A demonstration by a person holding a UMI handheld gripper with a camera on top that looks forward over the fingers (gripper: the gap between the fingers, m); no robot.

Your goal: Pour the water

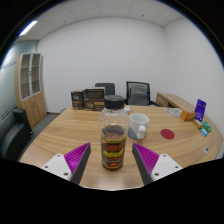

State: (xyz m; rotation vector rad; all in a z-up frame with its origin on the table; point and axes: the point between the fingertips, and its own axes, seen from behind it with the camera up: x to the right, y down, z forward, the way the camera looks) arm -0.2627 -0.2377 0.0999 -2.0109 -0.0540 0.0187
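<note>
Your hand-held gripper point(112, 160) is spread, with the lidded glass jar point(114, 138) standing on the table point(60, 135) between its fingers — likely heavy, rigid and slick, so pinch its mid-body below the lid — the white mug point(138, 125) waits just beyond.

Jar point(114, 143) before cup point(138, 125) (on table point(70, 135))

single view only. the camera rides on the gripper point(111, 160) and faces forward along both fingers, slightly above the table point(60, 135) surface. a jar point(114, 140) stands close, between the fingers. beyond them the wide lens takes in the chairs point(120, 92), far wall and ceiling.
</note>
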